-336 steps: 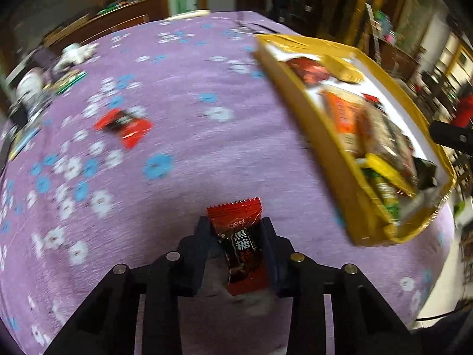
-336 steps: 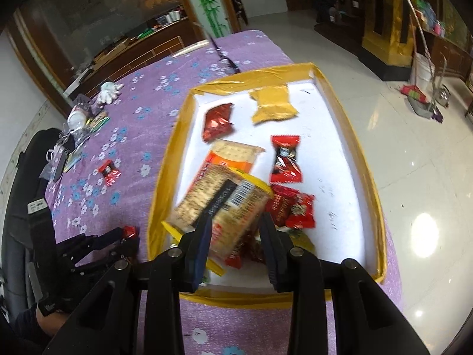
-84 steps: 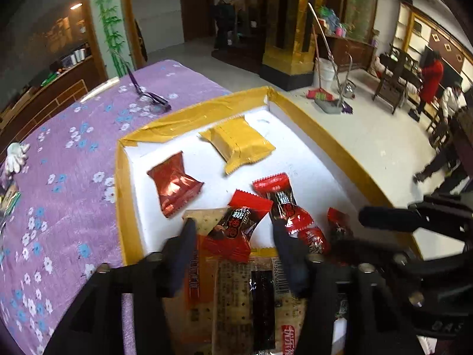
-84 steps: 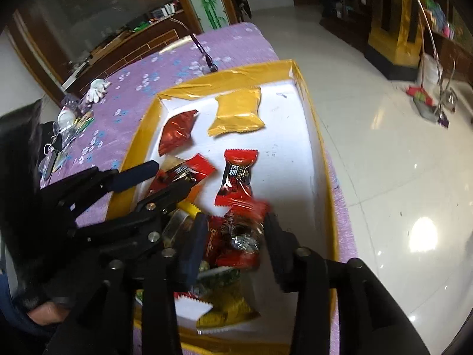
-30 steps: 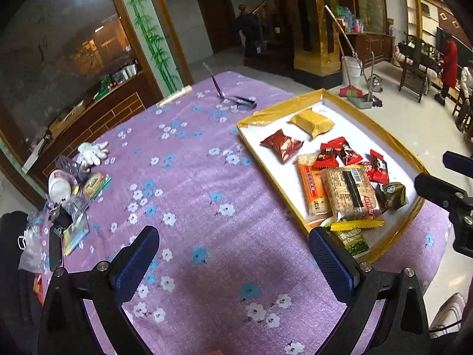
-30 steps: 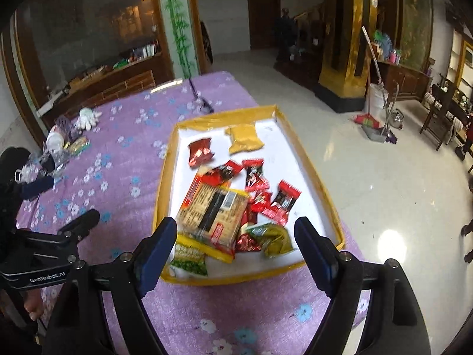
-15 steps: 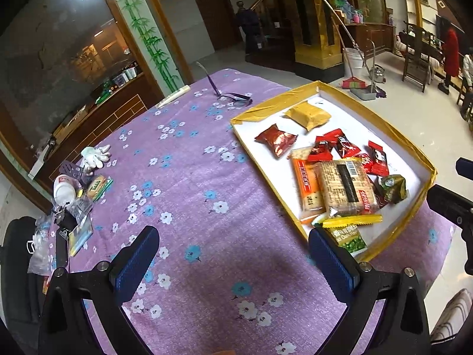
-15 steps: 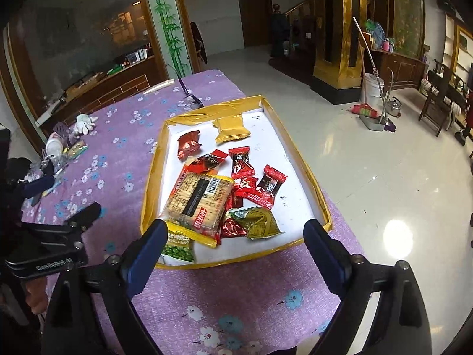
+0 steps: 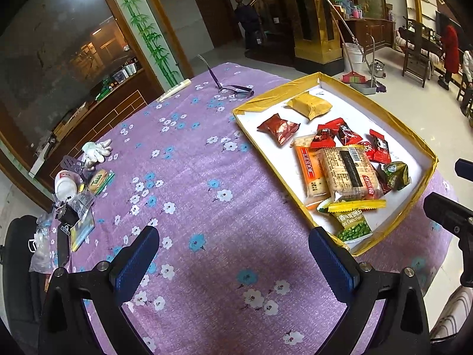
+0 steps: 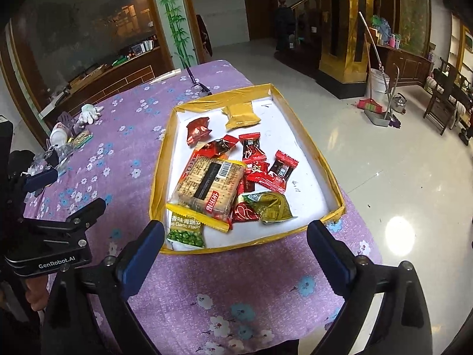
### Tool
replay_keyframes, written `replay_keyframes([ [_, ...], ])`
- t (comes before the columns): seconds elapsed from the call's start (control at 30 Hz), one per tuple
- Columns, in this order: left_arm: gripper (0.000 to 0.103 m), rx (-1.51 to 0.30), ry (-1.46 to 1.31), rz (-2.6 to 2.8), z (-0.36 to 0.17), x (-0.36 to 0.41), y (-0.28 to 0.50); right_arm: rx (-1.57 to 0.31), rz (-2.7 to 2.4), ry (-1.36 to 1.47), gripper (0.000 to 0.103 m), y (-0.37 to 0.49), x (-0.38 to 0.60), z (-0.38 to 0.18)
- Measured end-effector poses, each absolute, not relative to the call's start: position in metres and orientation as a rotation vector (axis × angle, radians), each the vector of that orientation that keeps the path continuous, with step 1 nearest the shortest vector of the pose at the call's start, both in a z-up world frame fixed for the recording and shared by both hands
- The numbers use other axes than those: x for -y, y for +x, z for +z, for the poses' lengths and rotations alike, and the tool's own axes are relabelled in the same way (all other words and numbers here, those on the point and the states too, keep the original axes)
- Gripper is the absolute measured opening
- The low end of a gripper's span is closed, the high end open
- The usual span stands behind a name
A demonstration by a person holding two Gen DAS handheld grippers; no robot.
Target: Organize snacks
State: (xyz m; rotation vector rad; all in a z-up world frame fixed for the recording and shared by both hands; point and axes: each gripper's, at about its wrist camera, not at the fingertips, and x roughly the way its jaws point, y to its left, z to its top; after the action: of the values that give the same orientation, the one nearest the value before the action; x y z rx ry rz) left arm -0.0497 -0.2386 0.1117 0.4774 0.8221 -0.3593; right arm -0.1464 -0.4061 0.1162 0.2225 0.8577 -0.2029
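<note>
The left gripper hangs above the purple flowered cloth, its blue-padded fingers spread wide with nothing between them. The right gripper is likewise wide open and empty, held over the near edge of the tray, which sits on the cloth toward the table's right side.

All the snacks lie inside the yellow-rimmed white tray. Nearest is the green pea pack at the near left corner, partly under a yellow wrapper. On top of those rests the big cracker pack, which also overlaps an orange cracker pack beside the left wall. Just right of it lies a crumpled olive-green packet touching a red packet. Past these, several red candies cluster in the middle, some touching each other. Farther on sits a dark red pouch, and near the far wall a plain yellow pack, apart from the rest.

On the cloth beyond the tray lie purple glasses. At the far left edge of the table sit a white glove, a white jar and assorted small clutter. On the floor to the right stand a broom and a white bucket
</note>
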Motion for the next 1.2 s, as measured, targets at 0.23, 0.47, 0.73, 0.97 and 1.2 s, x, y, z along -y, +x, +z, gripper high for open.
replay_keyframes([
  [0.23,0.102,-0.827,0.482,-0.375,0.11,0.239,-0.051,-0.857,-0.207,0.226,0.097,-0.146,0.405,0.116],
  [0.47,0.102,-0.829,0.483,-0.382,0.11,0.241,-0.051,-0.857,-0.207,0.225,0.097,-0.147,0.406,0.116],
  [0.73,0.102,-0.849,0.488,-0.392,0.106,0.245,-0.052,-0.854,-0.206,0.228,0.097,-0.149,0.406,0.115],
  [0.97,0.102,-0.861,0.493,-0.398,0.103,0.247,-0.052,-0.858,-0.216,0.241,0.097,-0.152,0.409,0.114],
  [1.2,0.102,-0.875,0.487,-0.4,0.1,0.247,-0.047,-0.858,-0.219,0.241,0.097,-0.152,0.41,0.114],
])
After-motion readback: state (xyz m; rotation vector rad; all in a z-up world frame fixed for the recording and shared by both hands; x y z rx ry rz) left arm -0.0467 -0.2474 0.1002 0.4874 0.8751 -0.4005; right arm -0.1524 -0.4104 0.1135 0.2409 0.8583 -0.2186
